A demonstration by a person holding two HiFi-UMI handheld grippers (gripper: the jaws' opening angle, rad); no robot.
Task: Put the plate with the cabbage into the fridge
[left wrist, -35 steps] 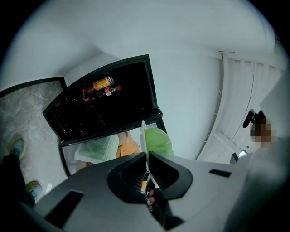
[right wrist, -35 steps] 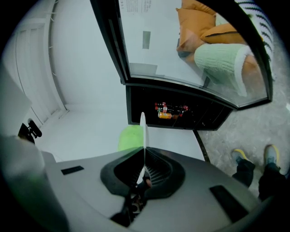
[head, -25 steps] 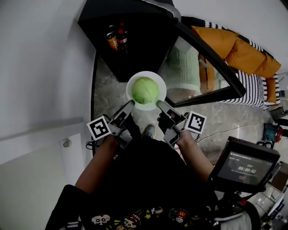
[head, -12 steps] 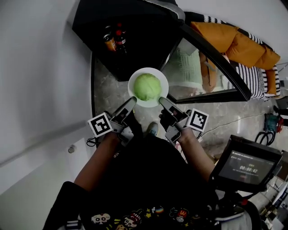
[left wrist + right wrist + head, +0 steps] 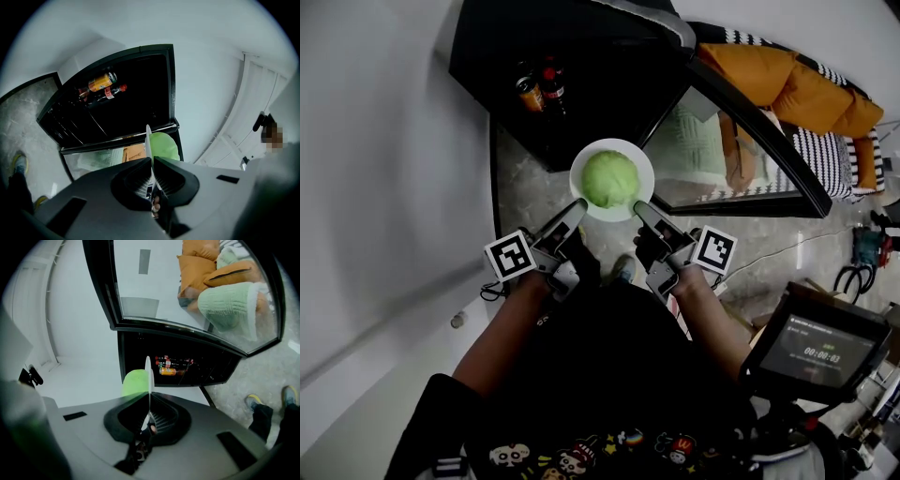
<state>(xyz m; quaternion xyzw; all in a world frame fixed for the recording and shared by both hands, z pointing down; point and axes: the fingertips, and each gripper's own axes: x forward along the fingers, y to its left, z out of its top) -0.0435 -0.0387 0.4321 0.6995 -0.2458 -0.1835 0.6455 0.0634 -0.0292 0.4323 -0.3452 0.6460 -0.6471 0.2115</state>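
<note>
Plate (image 5: 644,160) with cabbage (image 5: 610,178) hangs between left tool (image 5: 575,208) and right tool (image 5: 639,208), each clamped on its rim.

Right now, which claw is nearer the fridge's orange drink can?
Left. The left claw grips the round white plate at its left rim, below the orange drink can; the right claw grips its far rim.

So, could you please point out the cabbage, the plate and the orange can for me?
cabbage (image 5: 610,178): head view, top of the green head.
plate (image 5: 613,144): head view, bare white rim on the far side.
orange can (image 5: 101,83): left gripper view, middle of its side.
</note>
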